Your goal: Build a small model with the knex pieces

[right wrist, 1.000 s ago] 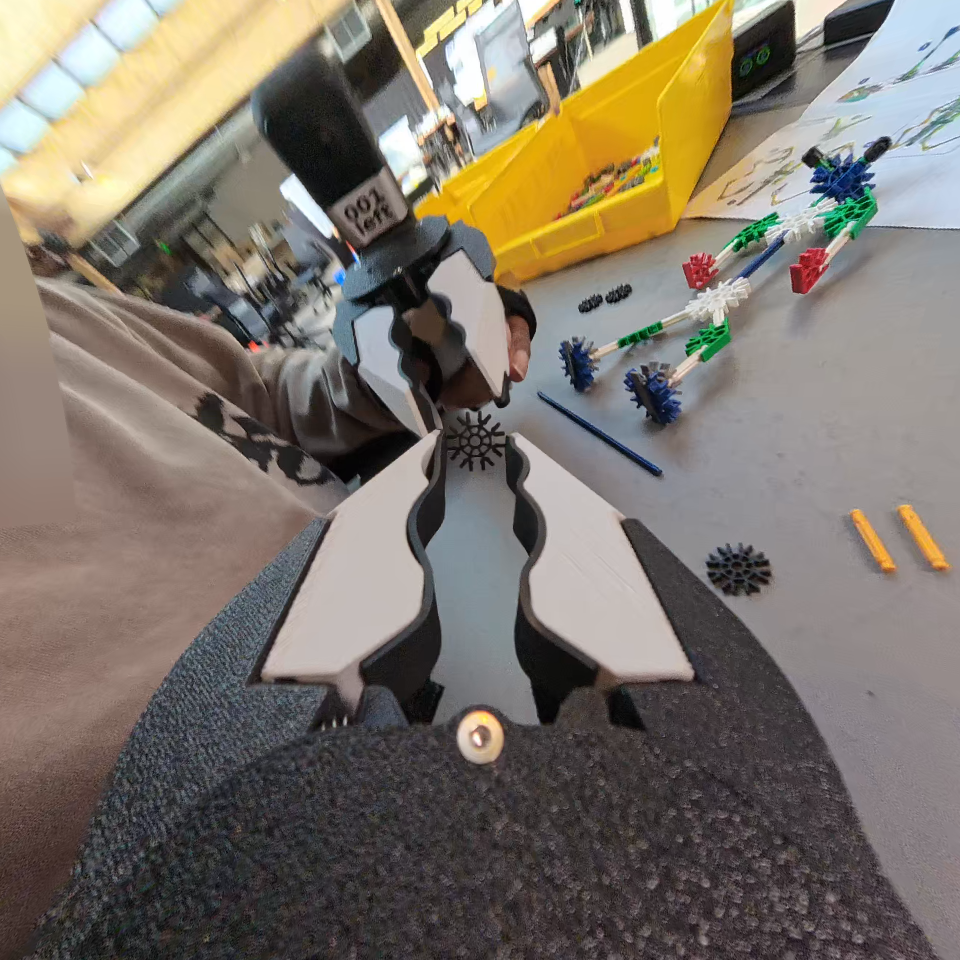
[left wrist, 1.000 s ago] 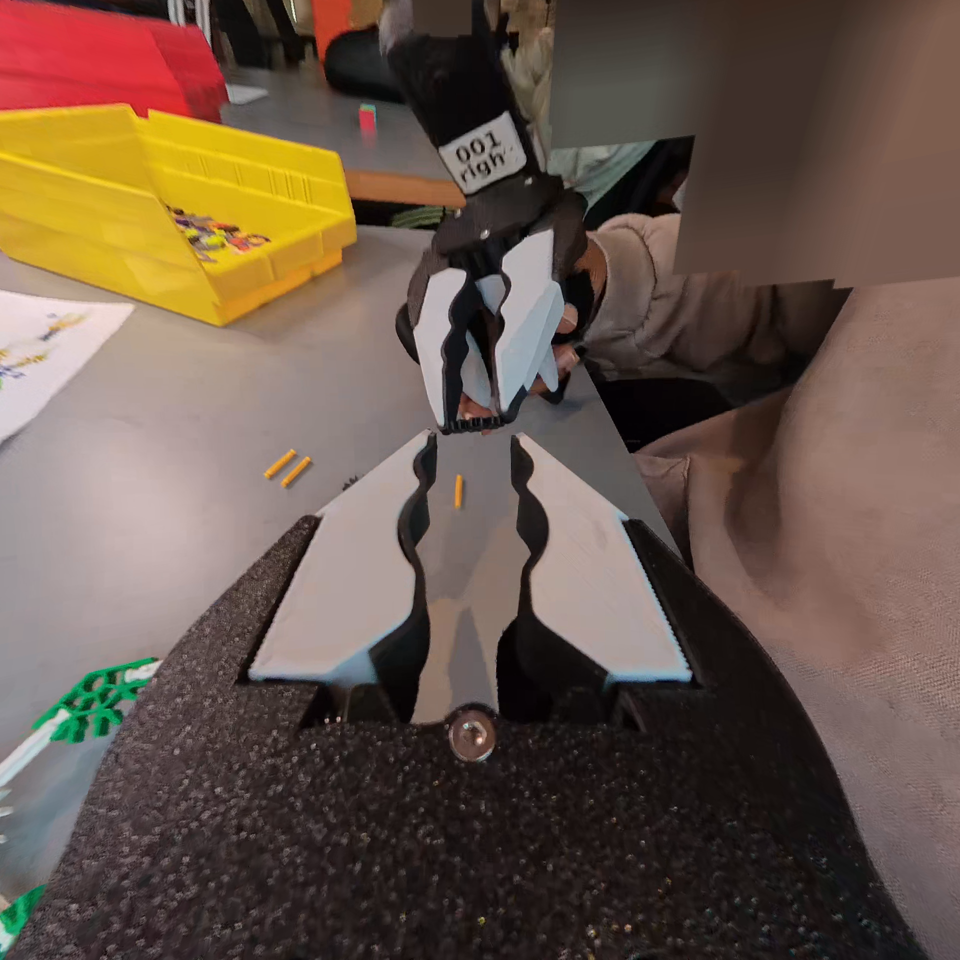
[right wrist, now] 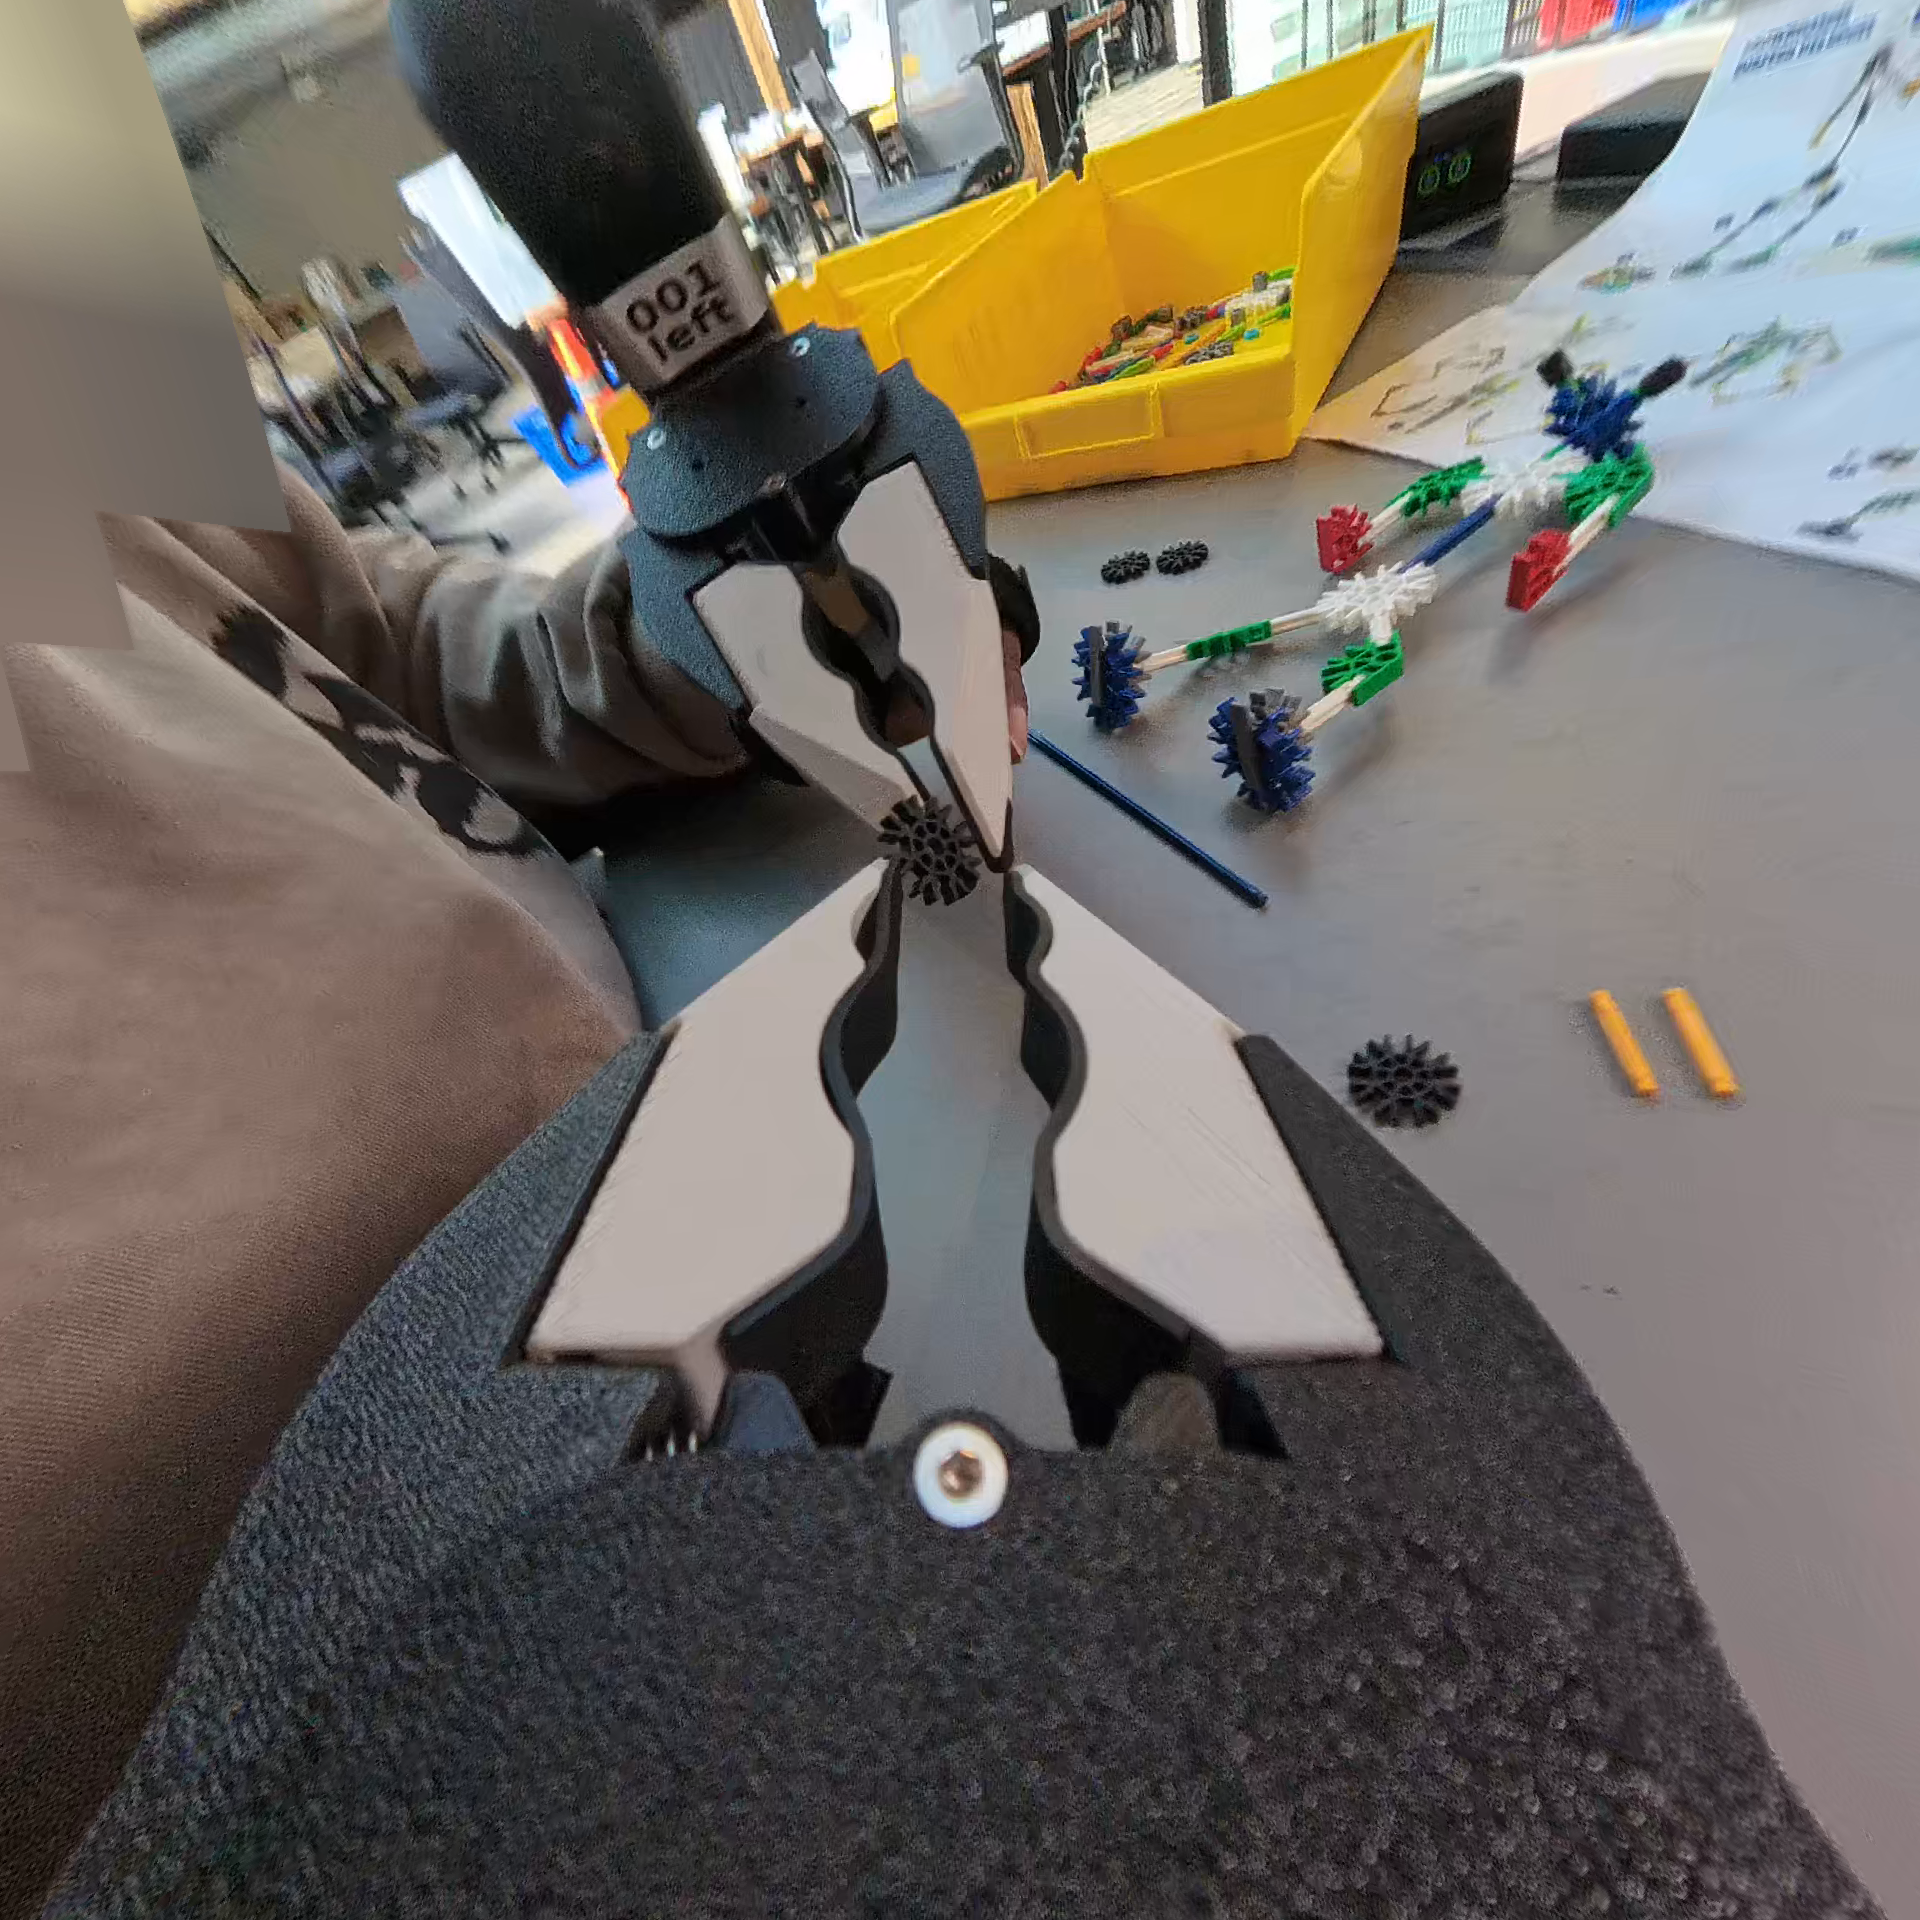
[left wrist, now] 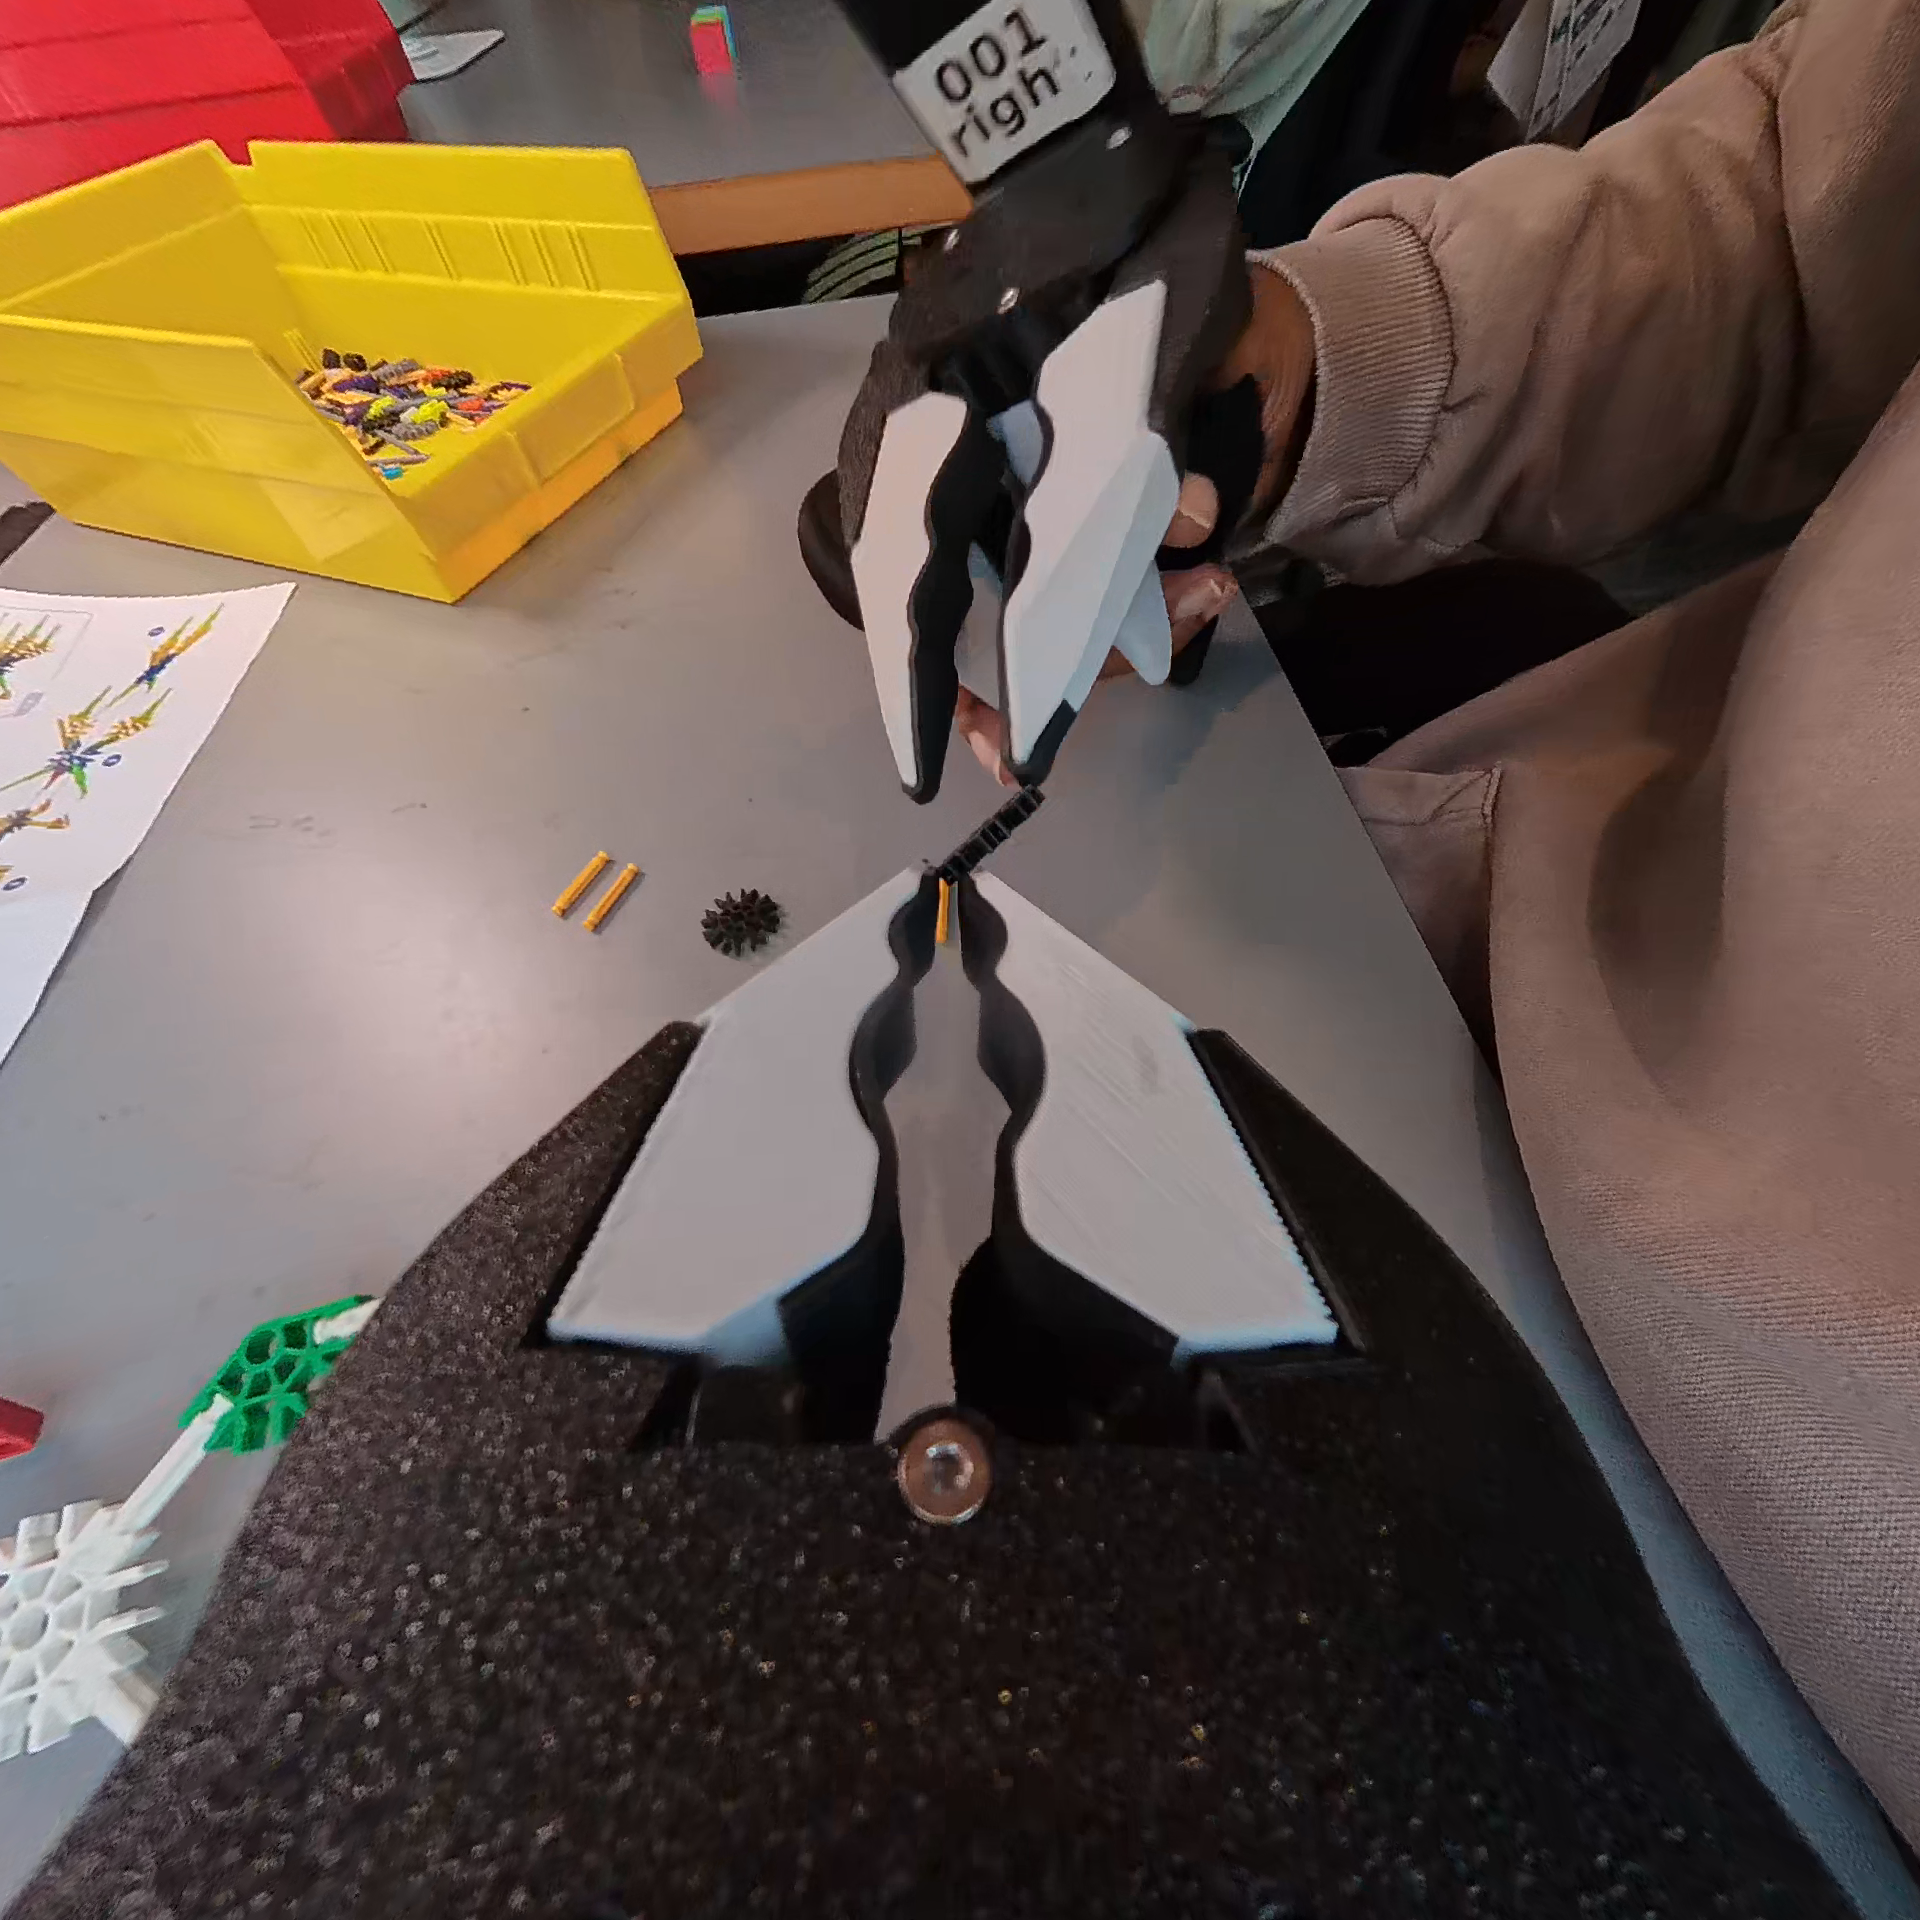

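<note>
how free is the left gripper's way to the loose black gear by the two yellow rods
Probably reachable: the black gear lies on bare table beside the left gripper, but its jaws pinch a yellow rod.

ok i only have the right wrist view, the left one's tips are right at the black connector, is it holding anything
observer: yes. In the left wrist view, the left gripper pinches a short orange rod upright between its tips.
operator: and how does the connector sit from that side
observer: there the black connector shows edge-on and tilted. It runs from a fingertip of the right gripper down to the rod's top end, which it seems to meet.
</note>
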Available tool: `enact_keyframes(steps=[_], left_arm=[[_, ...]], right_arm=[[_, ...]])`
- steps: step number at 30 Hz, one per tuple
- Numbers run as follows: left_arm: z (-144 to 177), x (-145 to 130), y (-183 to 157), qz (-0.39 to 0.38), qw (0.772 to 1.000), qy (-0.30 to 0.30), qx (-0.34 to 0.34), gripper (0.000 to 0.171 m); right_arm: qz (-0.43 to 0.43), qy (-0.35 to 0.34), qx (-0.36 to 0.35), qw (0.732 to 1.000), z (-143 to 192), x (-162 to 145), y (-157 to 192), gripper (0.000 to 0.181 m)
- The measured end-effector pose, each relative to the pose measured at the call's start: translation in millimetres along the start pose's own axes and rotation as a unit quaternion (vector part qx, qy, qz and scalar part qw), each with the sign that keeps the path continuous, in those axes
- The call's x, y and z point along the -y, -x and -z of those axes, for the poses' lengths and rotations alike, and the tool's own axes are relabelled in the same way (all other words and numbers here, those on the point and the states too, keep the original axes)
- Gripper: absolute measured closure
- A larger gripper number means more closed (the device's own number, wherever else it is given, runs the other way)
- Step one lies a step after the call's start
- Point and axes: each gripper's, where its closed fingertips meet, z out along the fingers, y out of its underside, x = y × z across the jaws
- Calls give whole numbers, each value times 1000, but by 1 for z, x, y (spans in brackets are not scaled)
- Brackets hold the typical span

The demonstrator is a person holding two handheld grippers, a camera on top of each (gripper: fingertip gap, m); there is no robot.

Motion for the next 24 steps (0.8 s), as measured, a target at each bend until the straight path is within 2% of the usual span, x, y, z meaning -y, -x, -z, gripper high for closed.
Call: enact_keyframes(steps=[4,6,8,16,24], left_arm=[[-4,-8,1,30,999,12,-11,170],[-5,-11,2,39,999,16,-13,170],[-5,-14,5,44,999,24,-7,170],[-9,-22,13,47,998,42,30,168],[-10,-21,15,18,997,49,57,157]], right_arm=[[177,75,-70,979,-6,-16,-3,159],[229,81,-100,965,-10,-16,-6,176],[254,89,-123,955,-12,-17,-11,178],[164,92,-170,967,-10,-22,-28,179],[44,49,-196,978,-8,-13,-35,179]])
